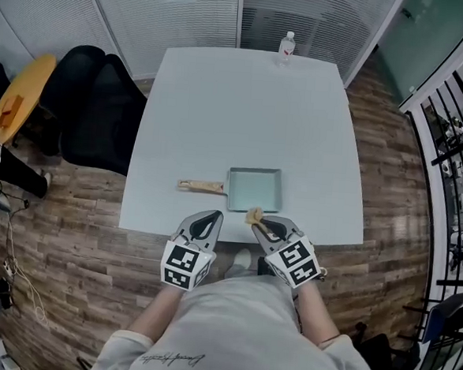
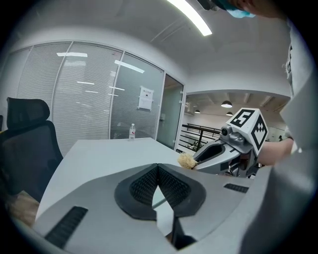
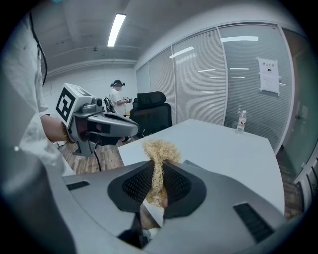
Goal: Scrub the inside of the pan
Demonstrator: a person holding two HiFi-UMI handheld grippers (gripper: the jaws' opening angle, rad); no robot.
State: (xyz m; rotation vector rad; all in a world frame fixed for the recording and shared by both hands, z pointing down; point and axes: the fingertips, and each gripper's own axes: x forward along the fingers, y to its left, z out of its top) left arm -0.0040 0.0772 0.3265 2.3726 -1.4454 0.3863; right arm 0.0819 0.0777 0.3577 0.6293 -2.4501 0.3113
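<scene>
Straw-coloured scrubber is pinched in the right gripper; the left gripper is pressed together on nothing. Pan sits on the surface just ahead of both. Looks like the approach step. Next, I'd guess: steady the handle, lower the scrubber inside.

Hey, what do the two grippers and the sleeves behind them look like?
The left gripper and the right gripper are both grey, wedge-shaped shells with black textured pads. Each carries a white cube printed with black square markers. The sleeves behind them are long and off-white.
</scene>
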